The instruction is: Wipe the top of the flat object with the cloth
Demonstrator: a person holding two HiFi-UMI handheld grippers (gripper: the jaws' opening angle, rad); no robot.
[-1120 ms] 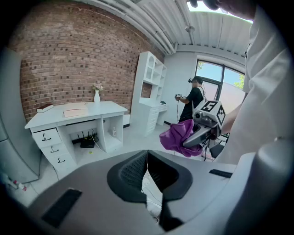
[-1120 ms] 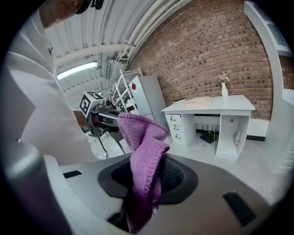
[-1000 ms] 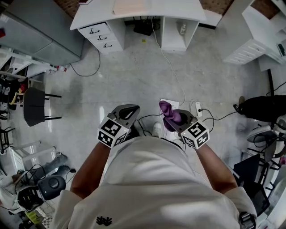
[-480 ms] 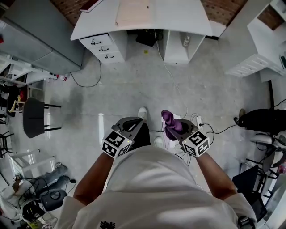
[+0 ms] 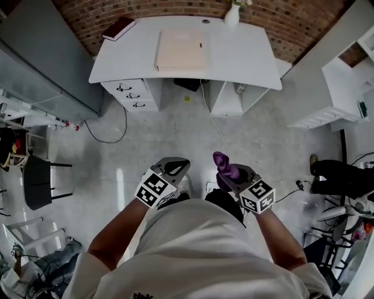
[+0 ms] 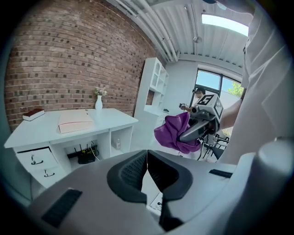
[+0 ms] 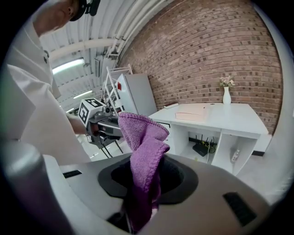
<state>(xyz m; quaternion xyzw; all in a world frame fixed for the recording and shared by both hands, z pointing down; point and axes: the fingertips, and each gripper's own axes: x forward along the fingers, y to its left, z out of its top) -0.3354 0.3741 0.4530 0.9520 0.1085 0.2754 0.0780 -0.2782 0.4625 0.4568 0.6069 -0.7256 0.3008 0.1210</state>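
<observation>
Purple knit cloth: we've got it clamped in our right gripper.
Left gripper: jaws together, empty.
Pale flat board: on the white counter.

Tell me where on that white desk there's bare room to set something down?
The desk is barest on its right half, between the flat pad and the right edge, in front of the vase. A narrower strip lies between the book and the pad. The floor is crowded at the left, around a chair.

Vase, bk on wht desk
</observation>
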